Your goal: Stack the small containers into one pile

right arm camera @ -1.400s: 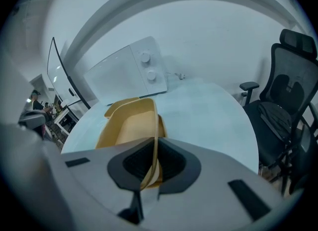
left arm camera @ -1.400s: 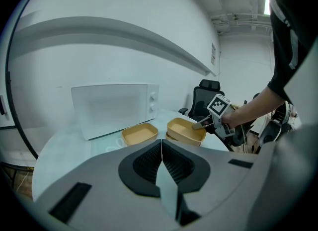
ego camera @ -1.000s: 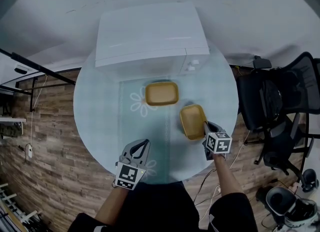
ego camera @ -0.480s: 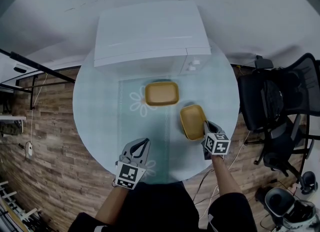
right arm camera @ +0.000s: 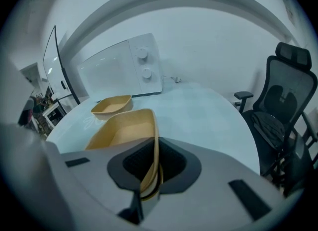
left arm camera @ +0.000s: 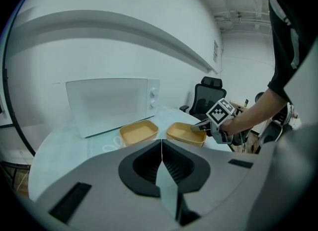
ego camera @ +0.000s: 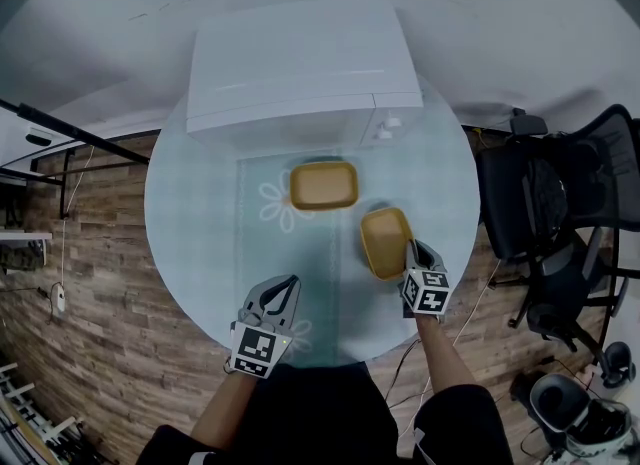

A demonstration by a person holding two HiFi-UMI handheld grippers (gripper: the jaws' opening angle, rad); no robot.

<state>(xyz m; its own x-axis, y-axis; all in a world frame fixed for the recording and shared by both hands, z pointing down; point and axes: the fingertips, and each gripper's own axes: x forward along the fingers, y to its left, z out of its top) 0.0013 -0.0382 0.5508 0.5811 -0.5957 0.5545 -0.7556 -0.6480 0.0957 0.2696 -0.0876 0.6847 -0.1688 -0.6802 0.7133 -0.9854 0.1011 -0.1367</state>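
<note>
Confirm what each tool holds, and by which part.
Right tool is shut on the right container, pinching the rim and wall at its near end. Left tool is shut, empty.

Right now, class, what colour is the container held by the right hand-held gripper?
Mustard yellow; the container shows best in the right gripper view.

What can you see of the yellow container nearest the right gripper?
The near container is a shallow, empty, rounded-rectangular tray, mustard yellow, thin-walled, seemingly plastic. It is over the round table, apart from the other container. The right gripper has its jaws shut on its near rim; whether it is lifted I cannot tell.
</note>
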